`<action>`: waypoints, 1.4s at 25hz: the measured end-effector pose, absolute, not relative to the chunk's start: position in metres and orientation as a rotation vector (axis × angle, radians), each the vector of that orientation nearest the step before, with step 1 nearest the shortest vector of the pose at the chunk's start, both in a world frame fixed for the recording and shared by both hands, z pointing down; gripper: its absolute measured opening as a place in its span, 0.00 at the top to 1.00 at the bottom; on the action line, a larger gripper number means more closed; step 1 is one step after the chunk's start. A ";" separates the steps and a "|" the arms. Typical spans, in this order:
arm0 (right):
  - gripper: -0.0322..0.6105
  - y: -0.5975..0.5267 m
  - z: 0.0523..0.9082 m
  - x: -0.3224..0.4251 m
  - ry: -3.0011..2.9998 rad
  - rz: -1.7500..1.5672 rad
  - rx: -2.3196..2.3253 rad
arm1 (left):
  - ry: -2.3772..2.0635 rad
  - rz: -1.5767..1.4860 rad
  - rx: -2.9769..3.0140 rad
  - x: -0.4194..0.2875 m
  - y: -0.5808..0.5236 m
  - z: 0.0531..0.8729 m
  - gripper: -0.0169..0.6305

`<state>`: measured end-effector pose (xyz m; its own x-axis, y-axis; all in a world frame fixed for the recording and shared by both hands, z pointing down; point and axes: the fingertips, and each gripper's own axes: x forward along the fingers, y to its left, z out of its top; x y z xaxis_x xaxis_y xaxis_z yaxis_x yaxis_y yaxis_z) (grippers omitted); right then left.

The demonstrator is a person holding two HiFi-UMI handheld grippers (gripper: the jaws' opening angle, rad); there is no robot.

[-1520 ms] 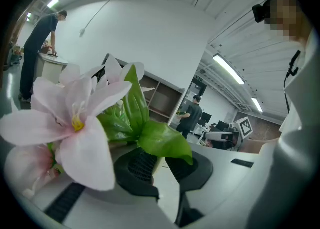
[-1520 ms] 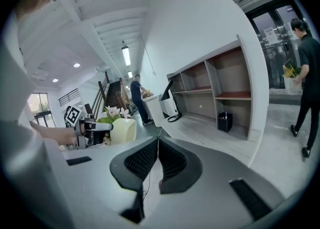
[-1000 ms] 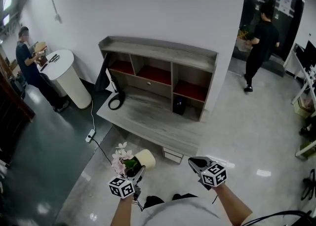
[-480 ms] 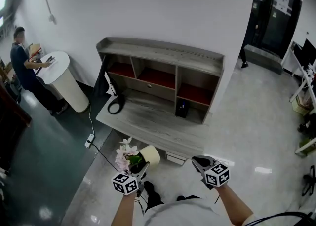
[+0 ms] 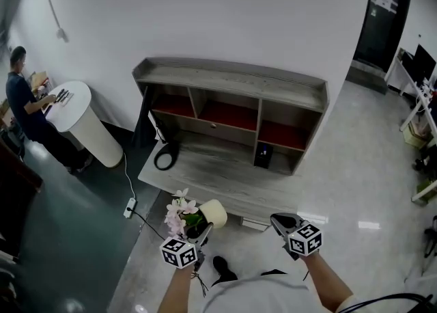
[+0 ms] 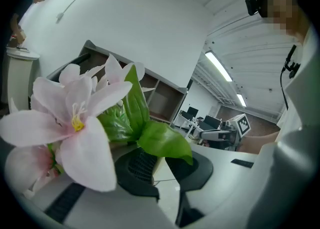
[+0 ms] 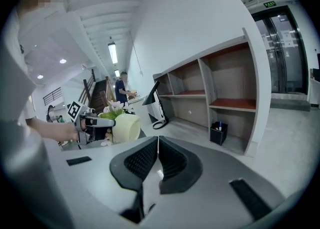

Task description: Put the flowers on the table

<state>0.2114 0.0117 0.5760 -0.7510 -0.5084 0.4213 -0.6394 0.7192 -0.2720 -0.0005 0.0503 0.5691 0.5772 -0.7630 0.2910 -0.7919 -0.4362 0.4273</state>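
Observation:
The flowers are pink blooms with green leaves in a cream pot, tipped sideways in the air in front of the grey wooden table. My left gripper is shut on the pot's rim. In the left gripper view the blooms and leaves fill the left, and the pale rim sits between the black pads. My right gripper hangs to the right, shut and empty; in its own view the pads meet, and the pot shows at the left.
The table carries a shelf unit with red-floored compartments, a black lamp with a ring base and a dark pen holder. A power strip and cable lie on the floor at left. A person stands at a round white table.
The view has come closer to the grey table, and both grippers with the pot have shifted slightly right. The person by the doors at right is out of view.

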 end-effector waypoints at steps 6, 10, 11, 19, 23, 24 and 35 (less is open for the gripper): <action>0.92 -0.010 0.574 0.173 -2.594 0.588 0.960 | -1.180 0.110 2.332 -0.037 0.021 0.564 0.88; 0.92 -0.021 0.571 0.148 -2.586 0.592 1.009 | -1.140 0.129 2.357 -0.058 0.007 0.561 0.88; 0.92 -0.023 0.571 0.143 -2.583 0.595 1.021 | -1.130 0.130 2.360 -0.063 0.004 0.561 0.88; 0.92 -0.030 0.580 0.105 -2.562 0.637 1.076 | -1.073 0.147 2.378 -0.094 -0.015 0.565 0.88; 0.92 -0.037 0.582 0.093 -2.546 0.647 1.069 | -1.072 0.141 2.367 -0.105 -0.026 0.567 0.88; 0.92 -0.040 0.582 0.092 -2.545 0.646 1.066 | -1.073 0.139 2.365 -0.106 -0.029 0.568 0.88; 0.92 -0.105 0.598 0.081 -2.561 0.682 0.971 | -1.125 0.162 2.313 -0.107 -0.073 0.583 0.88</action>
<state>0.0807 -0.1053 0.5981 -0.7187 -0.5329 0.4467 -0.6844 0.6555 -0.3192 -0.1074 -0.0732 0.5826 0.6412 -0.6892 0.3374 -0.7564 -0.4935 0.4294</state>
